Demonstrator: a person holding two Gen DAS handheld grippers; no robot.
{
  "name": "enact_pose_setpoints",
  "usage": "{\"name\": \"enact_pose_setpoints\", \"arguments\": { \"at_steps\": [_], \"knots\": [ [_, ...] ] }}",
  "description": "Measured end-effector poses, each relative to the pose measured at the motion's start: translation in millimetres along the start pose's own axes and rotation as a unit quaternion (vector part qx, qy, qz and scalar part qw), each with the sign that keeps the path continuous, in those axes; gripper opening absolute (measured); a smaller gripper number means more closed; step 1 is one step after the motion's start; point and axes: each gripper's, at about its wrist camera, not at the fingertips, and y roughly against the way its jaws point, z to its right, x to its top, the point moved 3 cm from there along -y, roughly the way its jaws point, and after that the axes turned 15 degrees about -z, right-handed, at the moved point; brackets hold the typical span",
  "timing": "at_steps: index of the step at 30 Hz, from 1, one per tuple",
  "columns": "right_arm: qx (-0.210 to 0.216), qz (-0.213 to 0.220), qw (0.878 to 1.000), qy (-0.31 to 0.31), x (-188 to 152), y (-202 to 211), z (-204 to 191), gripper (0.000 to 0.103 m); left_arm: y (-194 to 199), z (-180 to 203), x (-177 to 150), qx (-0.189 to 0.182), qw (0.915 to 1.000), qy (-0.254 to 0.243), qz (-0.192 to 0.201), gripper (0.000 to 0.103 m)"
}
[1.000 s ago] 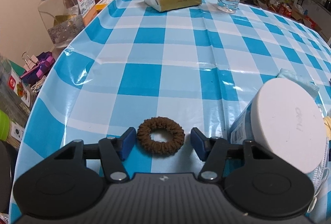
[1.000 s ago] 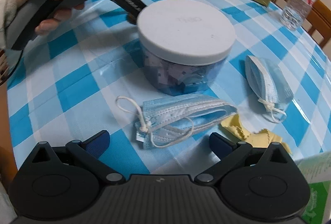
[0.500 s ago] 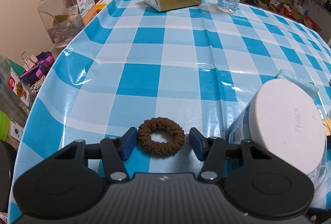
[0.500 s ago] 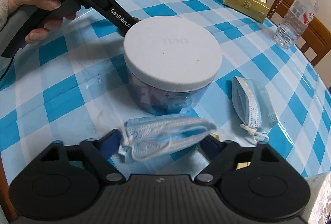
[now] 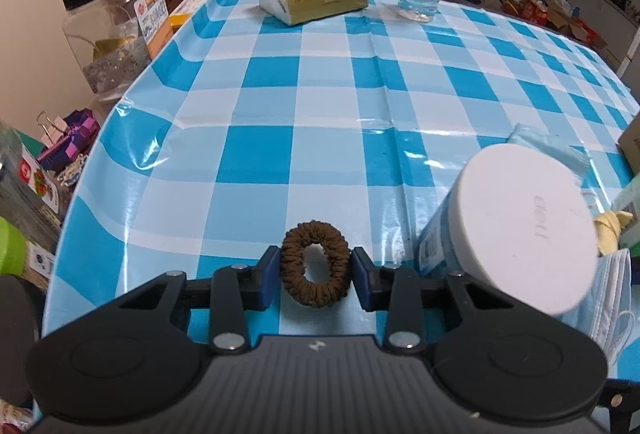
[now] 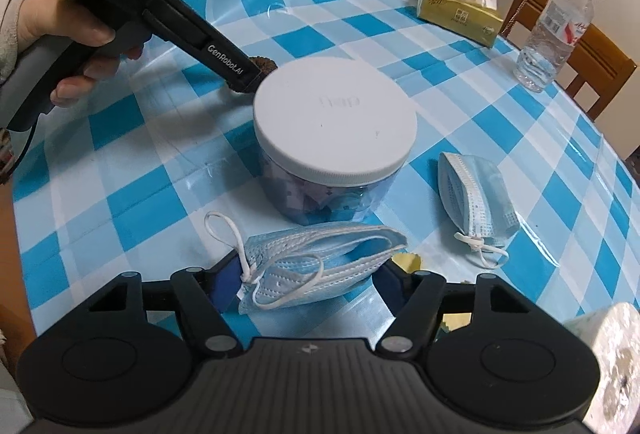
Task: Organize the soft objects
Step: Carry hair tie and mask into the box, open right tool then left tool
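Left wrist view: left gripper (image 5: 315, 272) closing, blue pads squeezing brown hair tie (image 5: 314, 268) into an oval on checked tablecloth (image 5: 320, 105); right wrist view: right gripper (image 6: 308, 280) closing around folded blue mask (image 6: 316, 266), just before white-lidded jar (image 6: 335, 131); whether pads press yet, cannot tell.

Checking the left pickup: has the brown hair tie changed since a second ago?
Yes. The brown hair tie lay as a round ring on the checked tablecloth; now the left gripper jaws, closing, squeeze it into a narrower oval, same spot.
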Motion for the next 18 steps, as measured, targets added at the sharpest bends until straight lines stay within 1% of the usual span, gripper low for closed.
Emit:
{"name": "enact_pose_setpoints", "arguments": {
  "at_steps": [6,11,14,18],
  "knots": [
    [-0.007,0.013,1.0,-0.021,-6,17,-3,0.074,23,4,-6,-0.013,0.9997,-0.022,-0.001,0.037],
    [-0.012,0.021,0.998,-0.051,-15,35,-5,0.074,48,14,-16,-0.032,0.9977,-0.06,-0.001,0.036],
    [-0.014,0.027,0.997,-0.076,-22,48,-6,0.074,62,26,-26,-0.046,0.9938,-0.101,-0.011,0.036],
    [-0.016,0.033,0.992,-0.124,-37,65,-6,0.074,82,48,-39,-0.062,0.9839,-0.167,-0.016,0.036]
  ]
}}
